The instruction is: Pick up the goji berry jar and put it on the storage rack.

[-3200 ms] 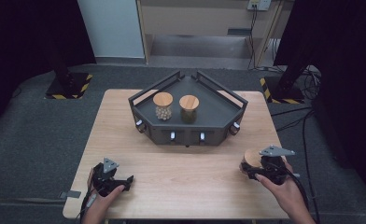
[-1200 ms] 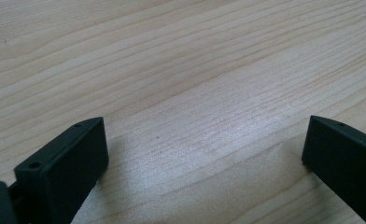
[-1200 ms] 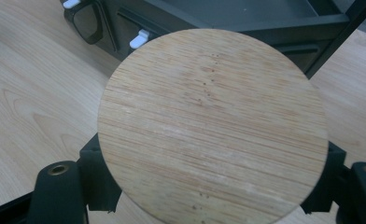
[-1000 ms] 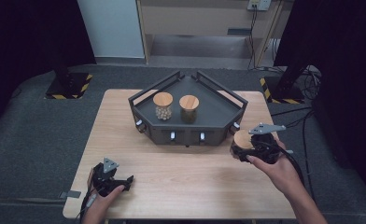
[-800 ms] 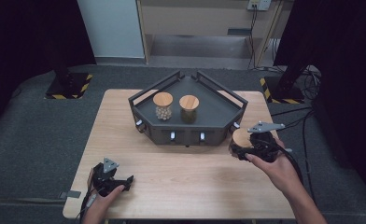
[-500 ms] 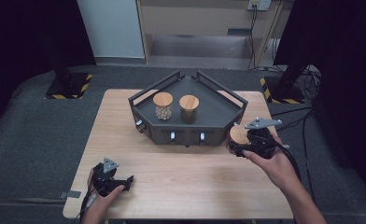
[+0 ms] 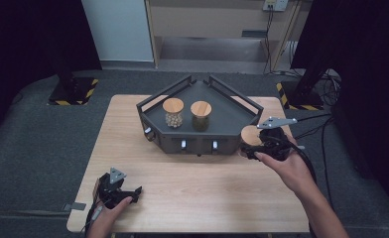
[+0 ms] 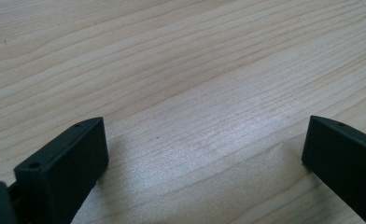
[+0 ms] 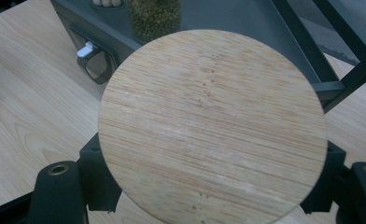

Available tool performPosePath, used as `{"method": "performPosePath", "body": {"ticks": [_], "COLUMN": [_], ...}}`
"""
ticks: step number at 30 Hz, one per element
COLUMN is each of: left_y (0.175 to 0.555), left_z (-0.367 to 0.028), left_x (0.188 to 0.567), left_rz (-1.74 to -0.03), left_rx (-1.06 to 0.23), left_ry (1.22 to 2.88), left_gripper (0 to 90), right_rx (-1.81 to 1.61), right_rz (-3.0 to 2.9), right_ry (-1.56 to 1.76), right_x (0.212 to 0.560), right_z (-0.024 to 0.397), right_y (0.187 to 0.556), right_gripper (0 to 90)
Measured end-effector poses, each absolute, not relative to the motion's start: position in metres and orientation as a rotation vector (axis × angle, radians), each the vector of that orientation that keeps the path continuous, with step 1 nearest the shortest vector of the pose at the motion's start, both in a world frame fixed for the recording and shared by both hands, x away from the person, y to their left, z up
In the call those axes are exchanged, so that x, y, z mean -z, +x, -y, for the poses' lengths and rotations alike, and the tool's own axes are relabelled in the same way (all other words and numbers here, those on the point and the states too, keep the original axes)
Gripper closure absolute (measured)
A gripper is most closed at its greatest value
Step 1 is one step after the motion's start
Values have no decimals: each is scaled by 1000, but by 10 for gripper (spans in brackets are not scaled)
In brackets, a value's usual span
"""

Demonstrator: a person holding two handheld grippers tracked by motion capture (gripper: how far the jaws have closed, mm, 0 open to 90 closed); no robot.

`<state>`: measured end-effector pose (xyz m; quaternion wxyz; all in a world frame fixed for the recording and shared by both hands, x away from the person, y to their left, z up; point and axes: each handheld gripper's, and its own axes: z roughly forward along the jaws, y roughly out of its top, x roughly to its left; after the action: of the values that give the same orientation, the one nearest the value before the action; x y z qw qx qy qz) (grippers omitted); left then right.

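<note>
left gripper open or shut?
Open. In the left gripper view its jaws stand wide apart over bare table, with nothing between them; the left gripper rests near the table's front edge.

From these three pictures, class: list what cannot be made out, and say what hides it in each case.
1. Right gripper view: the body and contents of the jar in the right claw, hidden under its wooden lid.
2. Right gripper view: the pale-filled jar, cut off by the top edge.
3. High view: the rack's front knobs, too small to read.
</note>
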<state>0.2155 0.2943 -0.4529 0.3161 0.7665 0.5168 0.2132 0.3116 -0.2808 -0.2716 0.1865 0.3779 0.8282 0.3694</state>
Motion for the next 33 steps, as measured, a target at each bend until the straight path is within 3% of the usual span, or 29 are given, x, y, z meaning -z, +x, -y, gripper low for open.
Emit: {"method": "performPosePath", "body": {"ticks": [33], "left_y": [216], "left_z": [-294], "left_x": [453], "left_rz": [-1359], "left_rx": [-560], "left_ry": [2019], "left_gripper": [0], "right_rx": [-1027], "right_rz": [-2322], "right_ry": [1044], "right_x": [249], "right_z": [263], "right_y": [337], "right_gripper": [259]}}
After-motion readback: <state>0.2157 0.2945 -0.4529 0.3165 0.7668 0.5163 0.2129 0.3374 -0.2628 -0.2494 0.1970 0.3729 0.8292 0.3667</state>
